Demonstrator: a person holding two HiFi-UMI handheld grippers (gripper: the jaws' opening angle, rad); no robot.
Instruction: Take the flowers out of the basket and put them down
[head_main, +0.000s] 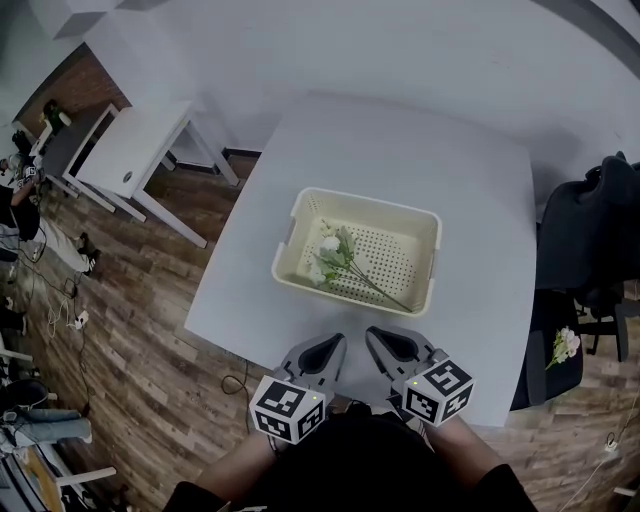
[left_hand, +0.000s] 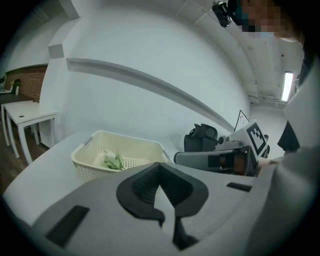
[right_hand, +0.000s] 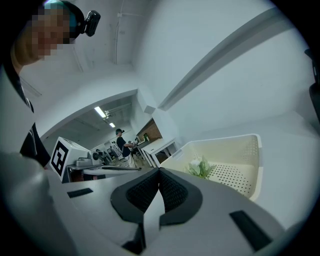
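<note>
**Inspector:** The table (head_main: 400, 140), please, from the near edge outward.

**Assistant:** Pale top, clear of clutter. Nearest, the left tongs (head_main: 332, 347) and right tongs (head_main: 378, 339) sit side by side, both closed and empty.

**Inspector:** And the flowers (head_main: 338, 250)?

**Assistant:** Beyond them, lying in the basket (head_main: 370, 203), blooms toward its left wall.

**Inspector:** Step in hand?

**Assistant:** The approach, I judge. Next, one pair must open, clear the near rim and close on the stem (head_main: 385, 292).

I see wood-plank floor (head_main: 130, 340) at the frame's left, a white side table (head_main: 135, 150) upper left, a black chair (head_main: 590, 225) at right.
</note>
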